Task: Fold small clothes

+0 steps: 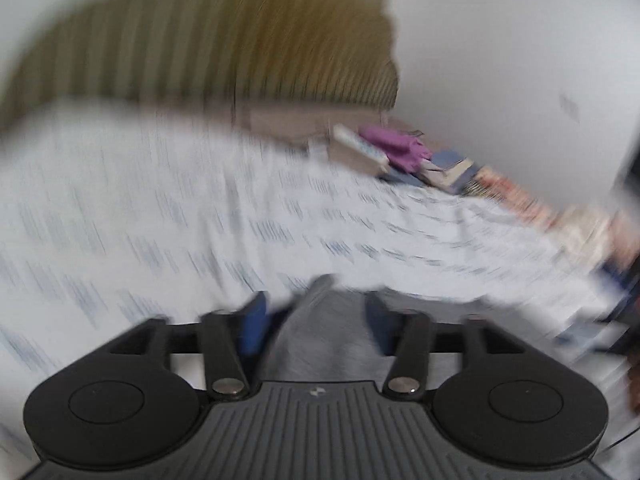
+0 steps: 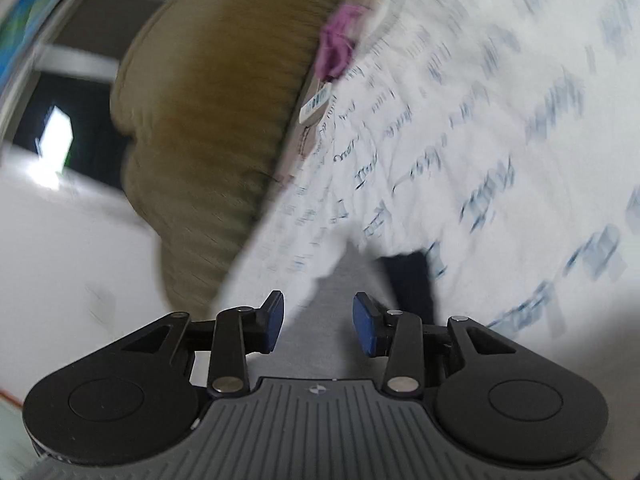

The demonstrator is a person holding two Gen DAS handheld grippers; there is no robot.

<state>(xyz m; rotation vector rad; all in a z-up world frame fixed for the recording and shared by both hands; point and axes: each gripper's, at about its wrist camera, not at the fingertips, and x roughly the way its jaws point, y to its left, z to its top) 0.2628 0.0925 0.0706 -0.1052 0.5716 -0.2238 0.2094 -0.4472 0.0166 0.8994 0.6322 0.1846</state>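
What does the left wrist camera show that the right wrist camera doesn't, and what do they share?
Only the left wrist view: a row of folded items along the far edge of the bed, against a white wall.

Only the right wrist view: a dark doorway with a bright patch and a colourful picture edge at upper left.

Both: the white printed bedsheet, the olive ribbed cushion, the purple garment, and grey cloth lying between open jaws of the left claw and right claw. Both views are motion-blurred.
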